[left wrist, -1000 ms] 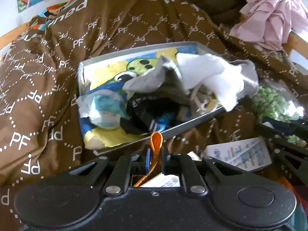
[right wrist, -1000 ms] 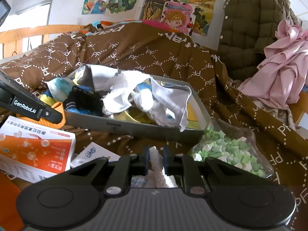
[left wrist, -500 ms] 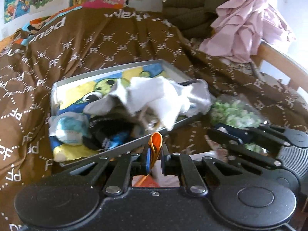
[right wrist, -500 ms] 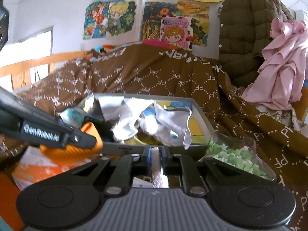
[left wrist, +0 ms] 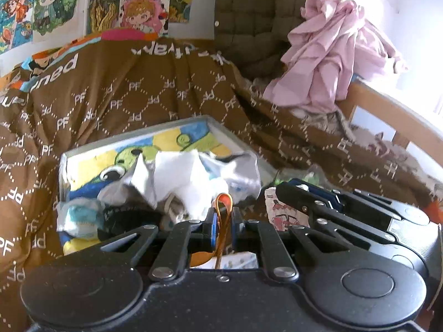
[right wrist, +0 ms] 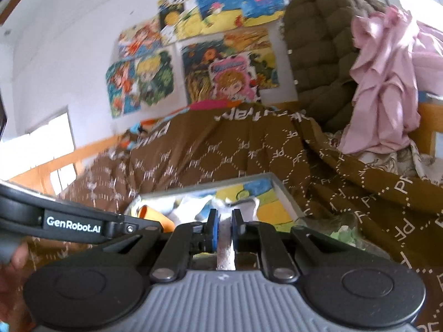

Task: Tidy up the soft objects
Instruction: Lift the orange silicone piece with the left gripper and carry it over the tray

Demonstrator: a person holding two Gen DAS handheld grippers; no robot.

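Left tongs pinch an orange band; right tongs clamp a white strip. Both near the sock-filled gray tray.

The left hand-held gripper hides the near edge of the tray, and the bag of green bits is mostly hidden in the blurred right wrist view.

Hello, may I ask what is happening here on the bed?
A person is sorting soft things with two handheld tools. The left claw is shut on an orange band. The right claw is shut on a thin pale item I cannot identify. Both are beside a grey tray holding white cloths, on a brown blanket.
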